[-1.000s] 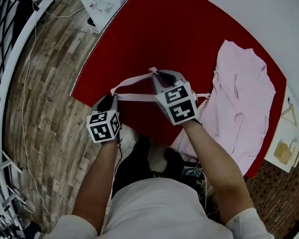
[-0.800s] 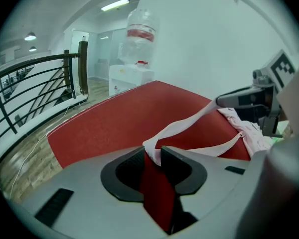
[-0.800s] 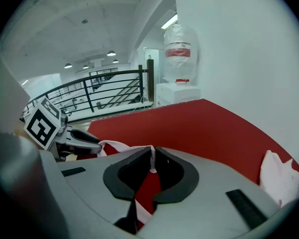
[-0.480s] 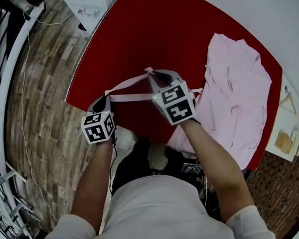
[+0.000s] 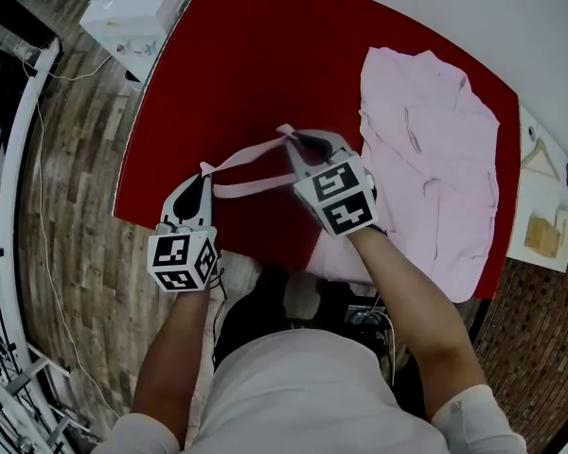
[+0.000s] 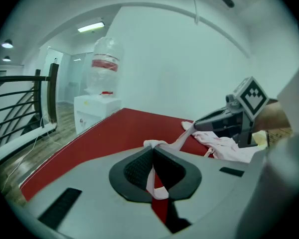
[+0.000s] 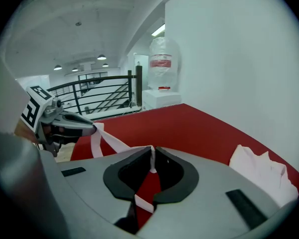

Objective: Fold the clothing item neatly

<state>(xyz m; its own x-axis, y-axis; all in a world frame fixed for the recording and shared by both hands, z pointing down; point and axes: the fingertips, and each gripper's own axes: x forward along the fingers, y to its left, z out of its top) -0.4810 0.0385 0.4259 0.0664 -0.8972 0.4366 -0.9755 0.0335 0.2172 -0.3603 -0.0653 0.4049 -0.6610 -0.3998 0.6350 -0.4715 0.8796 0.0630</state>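
A pale pink garment (image 5: 435, 159) lies crumpled on the right half of the red table (image 5: 246, 64). A long pink strap (image 5: 251, 159) runs off it to the left, held above the table. My left gripper (image 5: 206, 170) is shut on one end of the strap, near the table's front left edge. My right gripper (image 5: 289, 132) is shut on the strap further along. In the left gripper view the strap (image 6: 187, 136) leads from my left gripper (image 6: 152, 148) to the right gripper (image 6: 209, 123). The right gripper view shows the strap (image 7: 114, 142) pinched in my right gripper (image 7: 152, 151) and running to the left gripper (image 7: 89, 128).
A white cabinet (image 5: 137, 17) with a water bottle (image 6: 104, 66) stands beyond the table's far left corner. A black railing (image 5: 0, 159) and a cable run along the wooden floor at left. A hanger (image 5: 544, 159) and small items lie on a white surface at right.
My left gripper has lifted and turned with the strap end in it, and the strap hangs tauter between both grippers. The right gripper has shifted a little along the table.
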